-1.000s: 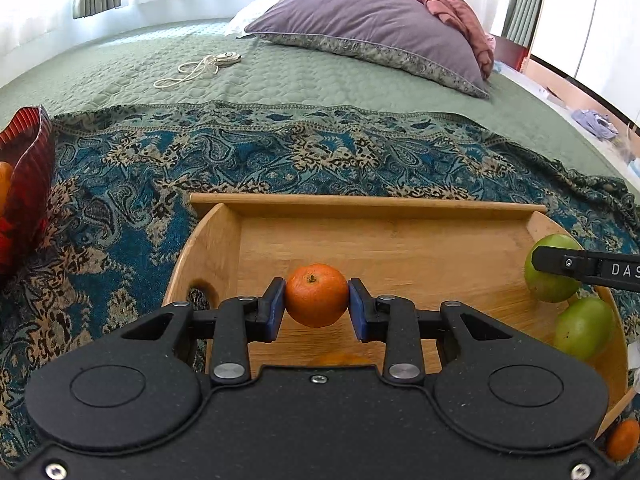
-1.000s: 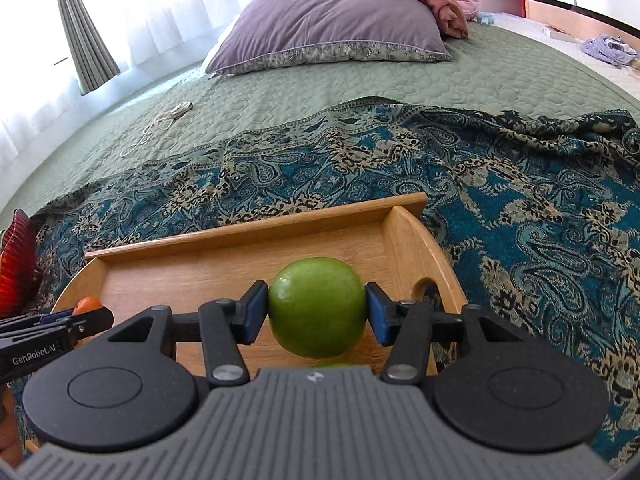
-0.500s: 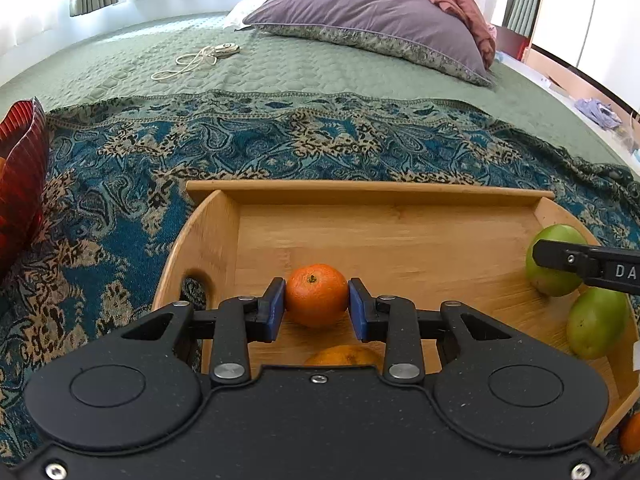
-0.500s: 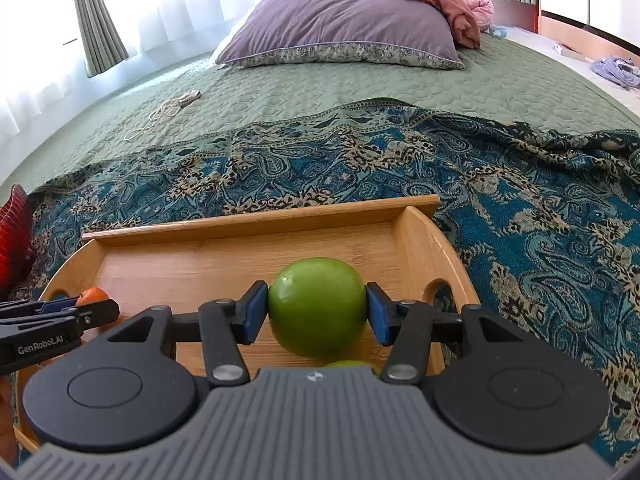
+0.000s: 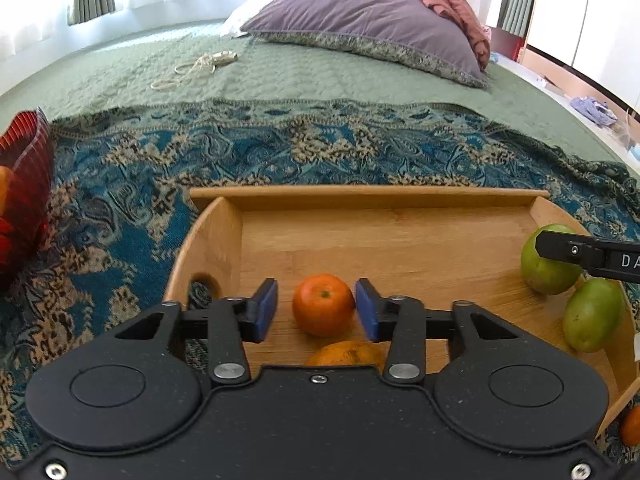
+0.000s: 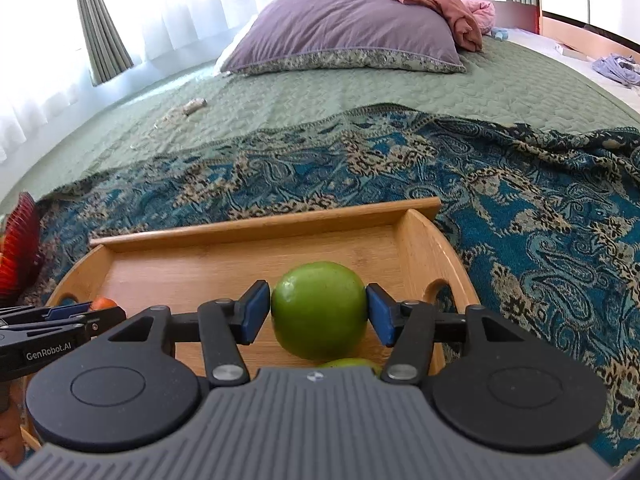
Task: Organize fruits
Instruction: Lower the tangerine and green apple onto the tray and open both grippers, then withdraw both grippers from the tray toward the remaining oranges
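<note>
A small orange tangerine [image 5: 323,305] sits on the floor of the wooden tray [image 5: 384,200], between the pads of my left gripper [image 5: 316,307], which is open with gaps on both sides. A second orange fruit [image 5: 347,354] lies just behind it, partly hidden by the gripper body. My right gripper [image 6: 319,312] is at the tray's right end, its pads on both sides of a green apple [image 6: 319,310], which rests on the tray; the pads look slightly parted. Another green fruit [image 5: 594,315] lies beside it.
A red ribbed bowl [image 5: 24,192] with fruit stands left of the tray on the patterned blue blanket [image 5: 120,184]. An orange fruit [image 5: 631,426] lies outside the tray's near right corner. A purple pillow [image 5: 360,28] and a cord [image 5: 192,70] lie farther back on the bed.
My left gripper lowered the tangerine onto the tray and opened, letting it go. My right gripper lowered the green apple onto the tray and its pads eased apart.
</note>
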{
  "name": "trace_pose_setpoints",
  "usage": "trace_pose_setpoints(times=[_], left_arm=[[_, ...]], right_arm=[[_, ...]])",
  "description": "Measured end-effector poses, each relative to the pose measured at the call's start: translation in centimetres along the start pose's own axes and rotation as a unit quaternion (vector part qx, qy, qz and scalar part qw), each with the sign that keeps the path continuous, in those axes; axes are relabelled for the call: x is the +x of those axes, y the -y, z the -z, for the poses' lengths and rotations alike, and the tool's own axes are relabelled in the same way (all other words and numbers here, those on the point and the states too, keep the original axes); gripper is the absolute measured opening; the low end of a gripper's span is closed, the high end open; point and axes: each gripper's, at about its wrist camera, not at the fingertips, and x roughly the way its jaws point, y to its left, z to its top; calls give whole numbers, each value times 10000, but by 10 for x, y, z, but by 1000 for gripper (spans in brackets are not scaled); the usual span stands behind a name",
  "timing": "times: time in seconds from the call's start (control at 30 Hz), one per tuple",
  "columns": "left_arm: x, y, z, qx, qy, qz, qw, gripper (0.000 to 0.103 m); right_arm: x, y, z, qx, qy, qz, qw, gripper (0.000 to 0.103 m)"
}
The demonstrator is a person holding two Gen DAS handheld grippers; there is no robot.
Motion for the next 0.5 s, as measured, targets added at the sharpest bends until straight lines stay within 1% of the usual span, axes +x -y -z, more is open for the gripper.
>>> trace_pose_setpoints(times=[0.07,0.2,0.23,0.27,0.33,0.4,0.5], left_arm=[[-7,-1,-1,5,56,18,10000,45],[-27,-1,0,48,258,18,9997,54],[-34,0,2,73,333,43,9994,55],[-41,0,4,101,391,60,9992,58],[-55,1,9,185,514,102,9985,64],[-70,5,15,334,654,102,9972,71],[-90,12,26,488,798,149,9955,74]], right_arm=[[-4,1,-1,-11,52,-30,10000,71],[-15,1,-1,-90,171,-24,9998,73],[-19,2,-1,-104,214,-45,9997,74],[-24,3,1,-119,264,-86,9995,75],[-34,5,5,-162,370,-151,9991,79],[-46,7,10,-256,481,-182,9983,80],[-63,9,18,-419,646,-209,9968,85]])
